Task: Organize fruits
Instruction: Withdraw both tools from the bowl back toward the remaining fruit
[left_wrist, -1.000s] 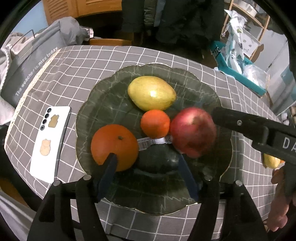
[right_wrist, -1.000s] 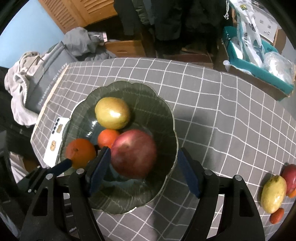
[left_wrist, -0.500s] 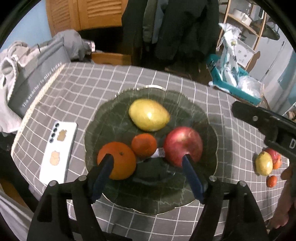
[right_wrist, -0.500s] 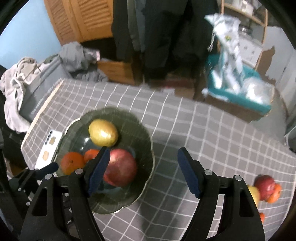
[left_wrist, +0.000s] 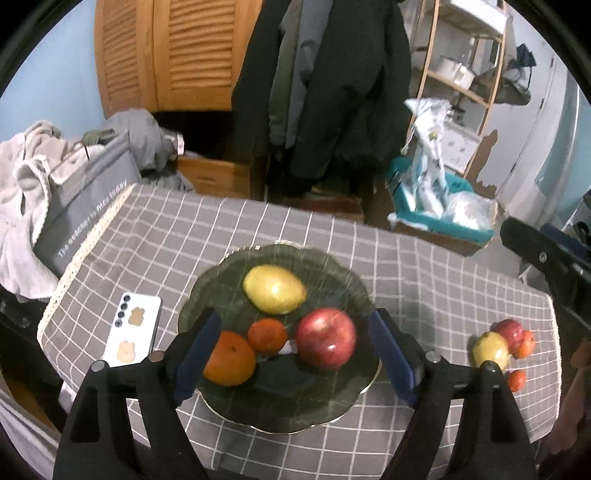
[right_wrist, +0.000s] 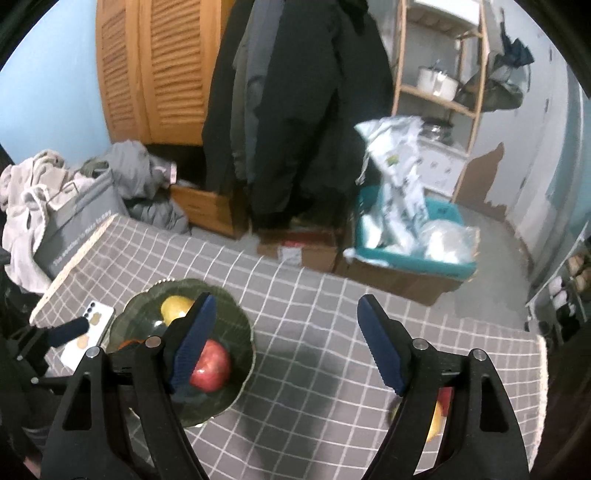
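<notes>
The dark plate (left_wrist: 343, 280) stands on the checked tablecloth (left_wrist: 424, 280) and carries four fruits: a yellow mango (left_wrist: 275, 290) at the far side, a red apple (left_wrist: 327, 343) on the right, a big orange (left_wrist: 229, 358) on the left and a small tangerine (left_wrist: 266, 335) between them, touching or almost touching the orange. They lie close together in the hollow middle, probably because the curved plate lets round fruits roll inward.

The left gripper (left_wrist: 291, 354) is above the near part of the plate. Its jaws are apart and have just been opening wider; nothing is pressed between them, and the orange and the apple are only seen through the gap from above. The right gripper (right_wrist: 284, 347) is over the bare cloth to the right of the plate. Its jaws are also wide apart, have just been opening a little more, and hold nothing.

More fruits wait near the right edge of the table: a second mango (left_wrist: 491, 350), a second apple (left_wrist: 509, 330) and two small reddish fruits (left_wrist: 516, 380), all in one little group, well apart from the plate. A white phone (left_wrist: 133, 336) lies just beside the plate on the left.

Both grippers are free and open, so it seems that a fruit was placed and the next one from the right group must be fetched; the right gripper is nearer to it.
</notes>
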